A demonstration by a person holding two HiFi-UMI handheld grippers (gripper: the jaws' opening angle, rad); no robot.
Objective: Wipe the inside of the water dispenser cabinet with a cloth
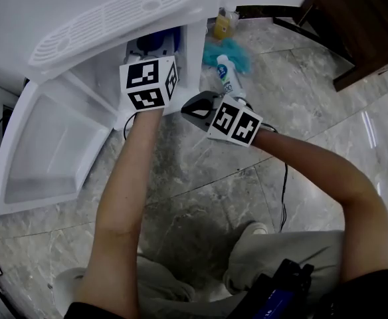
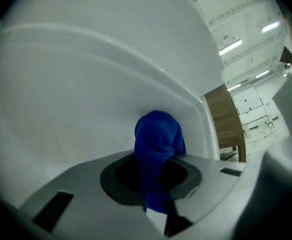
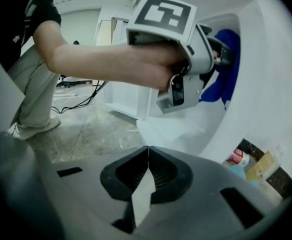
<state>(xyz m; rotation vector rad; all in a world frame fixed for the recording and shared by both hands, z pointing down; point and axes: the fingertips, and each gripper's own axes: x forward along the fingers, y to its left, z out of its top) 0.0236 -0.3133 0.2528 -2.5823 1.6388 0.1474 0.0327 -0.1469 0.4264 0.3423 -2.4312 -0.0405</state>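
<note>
**Desk:** Where is the cloth right now?

**Me:** It's in my left gripper (image 3: pixel 225 54). The jaws are clamped on the blue cloth (image 2: pixel 158 144), with fabric filling the gap between them. In the left gripper view the bunched end stands past the tips toward 12 o'clock. The tail runs back through the jaws to 6.

**Desk:** And the surface to wipe?

**Me:** The white inner wall of the water dispenser cabinet (image 2: pixel 86 84) fills the view beyond the wad, from about 9 round to 1 o'clock. The wad is close to that wall, but I cannot tell whether it touches.

**Desk:** Which way does the cloth's long axis run?

**Me:** It runs along the line of the jaws, so the wad leads. From the right gripper view, a loose fold also hangs off the tips toward 6 o'clock. I judge the next stroke needs a push straight ahead to seat the wad, then a sweep across the wall. That hanging fold might drag or snag.

**Desk:** What about the right hand?

**Me:** The right gripper (image 3: pixel 147 156) has its jaws pressed together with nothing between them. In the head view it sits outside the cabinet, over the stone floor (image 1: pixel 200 191), at about 4 o'clock from the left one. The left hand is plainly the nearer, already inside the opening. The open door (image 1: pixel 48 151) lies off at 8 o'clock from it.
</note>
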